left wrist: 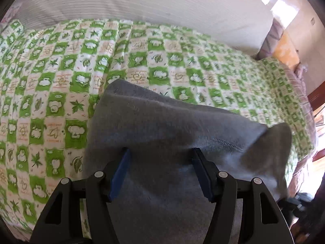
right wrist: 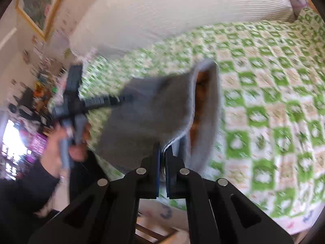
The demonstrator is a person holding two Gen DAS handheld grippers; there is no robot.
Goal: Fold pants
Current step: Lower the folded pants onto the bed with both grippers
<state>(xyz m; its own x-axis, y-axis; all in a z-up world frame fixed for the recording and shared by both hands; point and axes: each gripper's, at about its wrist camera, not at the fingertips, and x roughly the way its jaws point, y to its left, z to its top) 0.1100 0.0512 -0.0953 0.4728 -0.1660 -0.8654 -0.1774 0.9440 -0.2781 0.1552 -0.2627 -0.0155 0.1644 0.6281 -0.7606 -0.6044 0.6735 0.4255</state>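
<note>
- R gripper: jaws pinched tight on edge of grey pants, cloth held up off the bed.
- L gripper: jaws wide, pants bunched between the fingers; can't tell if pads press.
- Green-checked quilt under it all.
- White pillow beyond.

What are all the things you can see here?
pants: one, grey, lifted above the bed
quilt: one, green and white checks, spread over the bed
pillow: one, white ribbed, at the bed's far edge
picture: one, gold frame, on the wall
left claw: one, black with blue pads, wide apart with pants between
right claw: one, black with blue pads, shut on the pants' edge
hand: one, dark sleeve, holding the left claw's handle
</note>
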